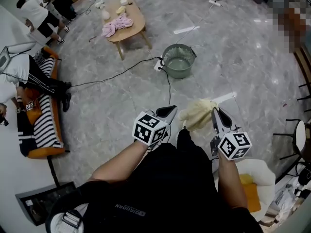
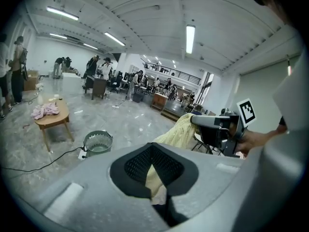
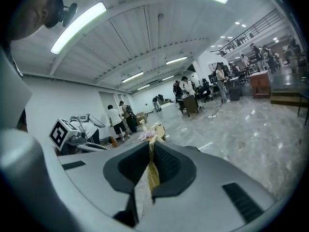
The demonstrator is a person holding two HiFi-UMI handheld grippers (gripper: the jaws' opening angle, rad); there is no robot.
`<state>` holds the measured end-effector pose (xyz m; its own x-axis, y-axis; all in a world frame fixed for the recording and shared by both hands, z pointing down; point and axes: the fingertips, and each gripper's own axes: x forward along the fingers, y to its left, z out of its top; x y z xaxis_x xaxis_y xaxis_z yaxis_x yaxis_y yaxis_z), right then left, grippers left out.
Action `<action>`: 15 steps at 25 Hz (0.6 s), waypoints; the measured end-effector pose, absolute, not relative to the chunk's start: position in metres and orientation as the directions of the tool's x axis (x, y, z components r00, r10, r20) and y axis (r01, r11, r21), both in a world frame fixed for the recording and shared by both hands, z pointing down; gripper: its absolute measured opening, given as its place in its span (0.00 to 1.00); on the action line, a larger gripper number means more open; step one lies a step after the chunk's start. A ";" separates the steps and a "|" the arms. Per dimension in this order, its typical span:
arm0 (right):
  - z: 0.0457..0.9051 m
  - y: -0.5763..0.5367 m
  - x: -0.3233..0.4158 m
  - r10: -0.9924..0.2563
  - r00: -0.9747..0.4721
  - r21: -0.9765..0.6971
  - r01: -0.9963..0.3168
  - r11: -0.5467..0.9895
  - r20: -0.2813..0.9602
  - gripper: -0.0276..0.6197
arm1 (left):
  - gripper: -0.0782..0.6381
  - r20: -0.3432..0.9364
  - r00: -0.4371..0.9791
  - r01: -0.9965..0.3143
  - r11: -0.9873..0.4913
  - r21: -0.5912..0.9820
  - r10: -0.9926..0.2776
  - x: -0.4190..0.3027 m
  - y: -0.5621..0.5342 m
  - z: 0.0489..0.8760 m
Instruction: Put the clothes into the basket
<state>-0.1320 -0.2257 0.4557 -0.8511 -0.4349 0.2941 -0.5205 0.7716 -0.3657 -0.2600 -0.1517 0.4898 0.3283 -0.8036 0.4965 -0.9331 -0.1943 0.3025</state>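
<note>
A pale yellow garment (image 1: 198, 113) hangs stretched between my two grippers, in front of the person's dark top. My left gripper (image 1: 170, 111) is shut on one end of it; in the left gripper view the yellow cloth (image 2: 179, 132) runs out from between the dark pads (image 2: 135, 166) toward my right gripper (image 2: 218, 125). My right gripper (image 1: 215, 113) is shut on the other end, with a thin yellow strip (image 3: 153, 174) pinched between its pads. The grey-green mesh basket (image 1: 178, 60) stands empty on the floor well ahead of both grippers.
A low wooden table (image 1: 137, 14) at the back left carries a pink garment (image 1: 116, 25) and small items. A black cable (image 1: 121, 73) crosses the floor to a socket by the basket. An orange sofa (image 1: 44, 152) stands at the left, chairs (image 1: 297, 136) at the right.
</note>
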 end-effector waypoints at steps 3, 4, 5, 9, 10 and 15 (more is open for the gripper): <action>0.458 -0.250 -0.148 -0.417 -0.862 -0.370 -0.502 0.781 0.289 0.10 | 0.11 0.508 0.316 -0.939 -0.185 0.291 -0.801 -0.272 -0.176 0.491; 0.458 -0.260 -0.153 -0.412 -0.865 -0.370 -0.497 0.785 0.288 0.10 | 0.11 0.510 0.309 -0.941 -0.179 0.287 -0.803 -0.276 -0.187 0.490; 0.458 -0.270 -0.158 -0.406 -0.867 -0.372 -0.492 0.787 0.288 0.10 | 0.11 0.511 0.302 -0.943 -0.173 0.285 -0.805 -0.281 -0.200 0.489; 0.462 -0.312 -0.168 -0.385 -0.873 -0.381 -0.480 0.791 0.299 0.10 | 0.11 0.510 0.300 -0.943 -0.169 0.287 -0.806 -0.289 -0.247 0.480; 0.464 -0.323 -0.171 -0.381 -0.874 -0.381 -0.477 0.792 0.302 0.10 | 0.11 0.512 0.298 -0.944 -0.170 0.283 -0.806 -0.291 -0.257 0.478; 0.481 -0.372 -0.187 -0.356 -0.877 -0.384 -0.465 0.798 0.322 0.10 | 0.11 0.532 0.269 -0.952 -0.139 0.272 -0.803 -0.310 -0.303 0.484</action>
